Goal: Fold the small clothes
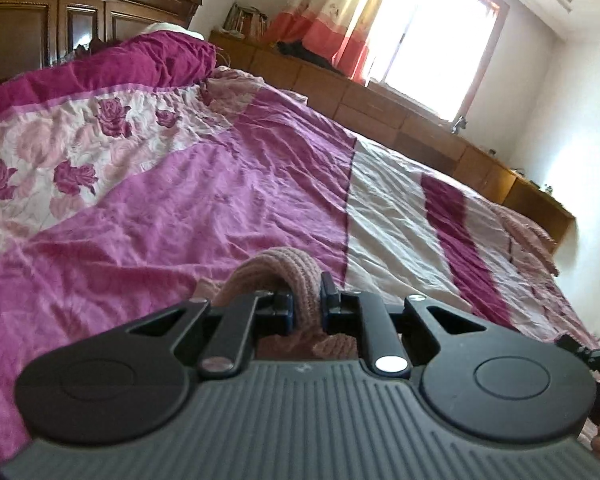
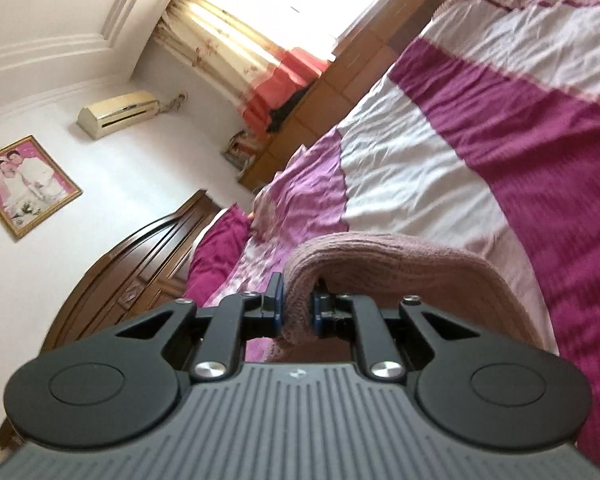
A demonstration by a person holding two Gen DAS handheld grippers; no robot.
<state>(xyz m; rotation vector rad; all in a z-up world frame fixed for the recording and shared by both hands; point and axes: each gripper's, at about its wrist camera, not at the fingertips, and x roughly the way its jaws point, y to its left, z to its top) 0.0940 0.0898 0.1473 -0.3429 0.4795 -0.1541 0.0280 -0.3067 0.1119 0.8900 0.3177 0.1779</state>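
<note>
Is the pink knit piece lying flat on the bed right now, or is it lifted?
Lifted at both ends: the left gripper and right gripper are each shut on the pink knit piece, bunched above the bedspread.

The left gripper (image 1: pixel 306 300) has a grey ribbed housing across the bottom, flanked at 8 and 4 o'clock by round black discs with a raised ring; black linkage bars run up to the jaws, pinned by silver round-headed screws; the finger pads are edged blue; a small emblem sits at the housing's top centre. The right gripper (image 2: pixel 298 310) is built alike: grey ribs, twin black discs, shiny silver screws, blue-trimmed pads, a small emblem at the centre.
</note>
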